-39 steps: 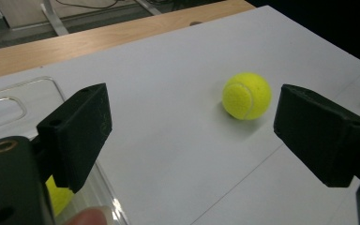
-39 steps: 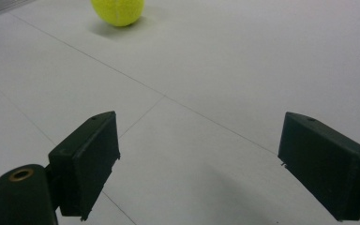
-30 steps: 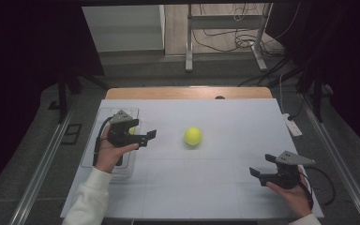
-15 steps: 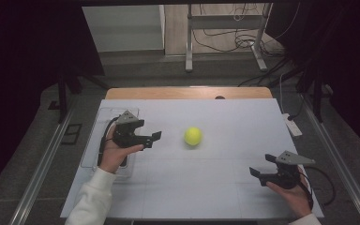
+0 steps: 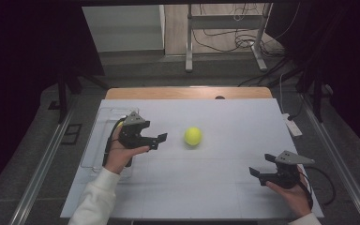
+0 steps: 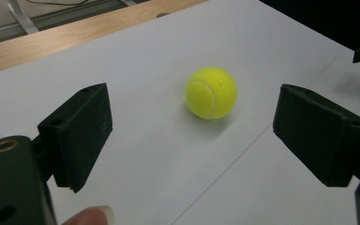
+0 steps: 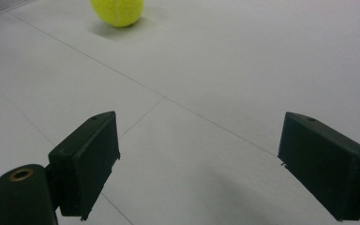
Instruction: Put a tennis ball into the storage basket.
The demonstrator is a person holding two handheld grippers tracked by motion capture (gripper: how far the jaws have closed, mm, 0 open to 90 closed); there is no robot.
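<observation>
left claw (image 5: 160, 140): jaws apart, empty, aimed at ball (image 5: 193, 136) at its 3 o'clock, lined up for a grab | ball: bench (image 5: 225, 187) centre, free, just beyond the jaws | right claw (image 5: 255, 174): agape, empty, parked at 4 o'clock, well apart

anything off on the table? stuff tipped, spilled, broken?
Nothing stands out. The tennis ball sits intact on the white table cover, no spill or damage. The clear tray lies flat at the left edge. Left gripper and right gripper are both open, touching nothing.
</observation>
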